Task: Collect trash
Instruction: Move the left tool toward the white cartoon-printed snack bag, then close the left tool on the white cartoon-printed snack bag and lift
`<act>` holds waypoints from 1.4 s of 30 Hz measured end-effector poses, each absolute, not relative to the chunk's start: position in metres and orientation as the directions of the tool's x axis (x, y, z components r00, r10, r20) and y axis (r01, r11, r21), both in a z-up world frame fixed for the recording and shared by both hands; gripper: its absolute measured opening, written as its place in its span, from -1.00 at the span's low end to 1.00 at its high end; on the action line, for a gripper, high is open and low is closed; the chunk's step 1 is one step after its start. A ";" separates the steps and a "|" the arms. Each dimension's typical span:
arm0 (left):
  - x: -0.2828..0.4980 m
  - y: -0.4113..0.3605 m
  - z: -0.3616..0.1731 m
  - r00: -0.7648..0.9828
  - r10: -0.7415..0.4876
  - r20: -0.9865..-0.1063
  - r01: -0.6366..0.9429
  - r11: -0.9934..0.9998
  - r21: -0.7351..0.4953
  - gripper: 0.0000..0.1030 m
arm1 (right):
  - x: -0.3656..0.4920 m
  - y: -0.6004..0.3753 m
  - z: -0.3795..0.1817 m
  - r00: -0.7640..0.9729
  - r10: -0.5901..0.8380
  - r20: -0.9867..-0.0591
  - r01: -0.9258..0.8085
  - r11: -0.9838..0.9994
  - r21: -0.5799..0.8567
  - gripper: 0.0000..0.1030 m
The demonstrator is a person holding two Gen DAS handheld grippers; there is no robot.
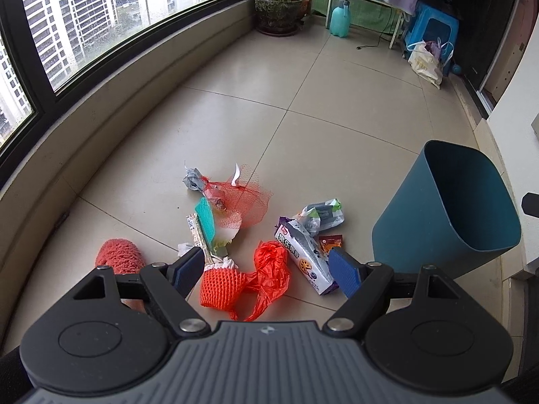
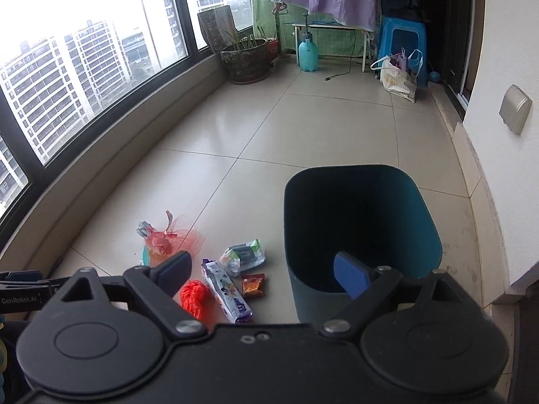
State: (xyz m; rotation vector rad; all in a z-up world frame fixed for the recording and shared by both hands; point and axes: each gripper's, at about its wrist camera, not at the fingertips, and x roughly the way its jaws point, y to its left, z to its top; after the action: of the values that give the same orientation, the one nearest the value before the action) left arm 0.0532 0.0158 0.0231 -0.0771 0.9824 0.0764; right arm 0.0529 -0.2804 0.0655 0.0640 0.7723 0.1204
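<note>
Trash lies scattered on the tiled floor: an orange foam fruit net [image 1: 220,286], a crumpled red plastic bag [image 1: 271,269] [image 2: 193,294], a white and purple snack wrapper [image 1: 305,259] [image 2: 227,293], a red mesh bag [image 1: 241,202] [image 2: 175,239], a crumpled green and white wrapper [image 1: 321,215] [image 2: 244,256] and a small red sachet [image 1: 331,242] [image 2: 254,284]. A dark teal bin [image 1: 448,215] [image 2: 360,235] stands open to the right. My left gripper [image 1: 267,269] is open and empty above the foam net and red bag. My right gripper [image 2: 266,274] is open and empty, near the bin's rim.
A curved window wall [image 1: 101,101] runs along the left. A red fuzzy slipper [image 1: 119,256] lies at the left. A plant pot [image 1: 279,10], a teal spray bottle [image 1: 340,22], a blue stool [image 1: 433,27] and a white bag [image 1: 426,62] stand at the far end.
</note>
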 end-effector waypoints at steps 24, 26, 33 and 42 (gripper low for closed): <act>0.192 -0.004 -0.085 0.340 -0.009 -0.940 -0.106 0.993 -0.048 0.56 | 0.176 -0.435 -0.050 0.444 -0.087 -0.892 0.196 0.981 0.002 0.34; 0.198 -0.009 -0.106 0.296 -0.024 -0.955 -0.097 0.994 -0.055 0.56 | 0.183 -0.438 -0.064 0.413 -0.096 -0.906 0.181 0.983 -0.021 0.12; 0.224 -0.037 -0.183 0.167 -0.007 -0.986 -0.107 0.994 -0.025 0.56 | 0.185 -0.430 -0.084 0.361 -0.113 -0.926 0.138 0.988 -0.066 -0.76; 0.256 -0.055 -0.247 0.064 -0.062 -0.996 -0.219 0.973 -0.075 0.56 | 0.178 -0.418 -0.073 0.397 -0.107 -0.912 0.096 0.993 -0.074 -0.84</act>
State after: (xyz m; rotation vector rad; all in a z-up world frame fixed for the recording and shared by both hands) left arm 0.2556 -0.0554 -0.2475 -0.2278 1.5060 0.1198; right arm 0.1776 -0.4178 -0.0733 -0.0103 1.1559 -0.1285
